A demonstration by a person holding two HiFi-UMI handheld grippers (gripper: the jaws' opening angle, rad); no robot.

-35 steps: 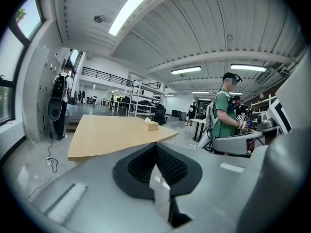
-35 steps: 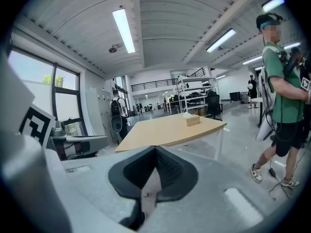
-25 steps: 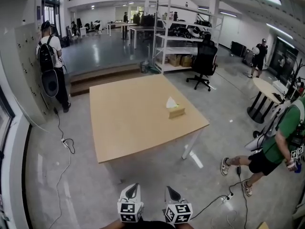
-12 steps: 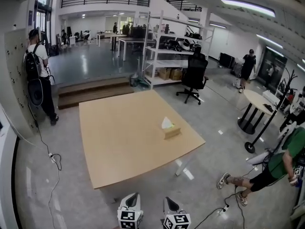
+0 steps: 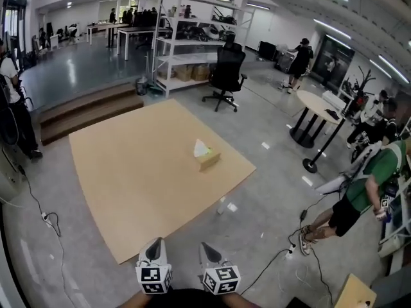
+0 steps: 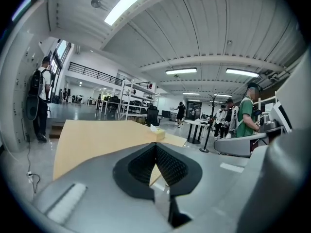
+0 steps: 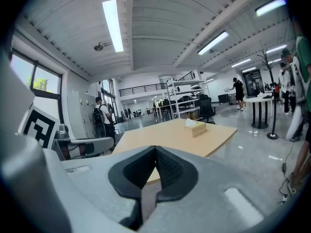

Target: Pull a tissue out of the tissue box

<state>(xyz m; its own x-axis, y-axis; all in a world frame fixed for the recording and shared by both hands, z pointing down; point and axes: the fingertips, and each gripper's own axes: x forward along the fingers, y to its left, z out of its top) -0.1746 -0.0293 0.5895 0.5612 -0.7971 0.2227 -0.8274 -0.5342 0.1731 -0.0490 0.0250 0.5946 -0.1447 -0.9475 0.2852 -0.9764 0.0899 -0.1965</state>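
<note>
The table (image 5: 128,191) has drawn nearer over the last second. Its near edge now lies just ahead of my 2 claws, so I judge this is still the approach and no reach has begun. The left gripper (image 5: 156,246) and right gripper (image 5: 205,248) are both clenched on nothing. The tissue box (image 5: 210,160) sits well ahead and right of them, its long axis slanting away rightward. Its tissue (image 5: 201,148) points up.

Place: an open-plan lab or workshop hall is showing itself.
Storage: metal shelving (image 5: 192,40) is holding boxes and gear.
Furniture: an office chair (image 5: 226,69) and a wooden table (image 5: 128,172) are standing on polished concrete.
Ceiling: strip lights (image 7: 112,25) are glowing.
Floor: cables (image 5: 45,217) are trailing.
</note>
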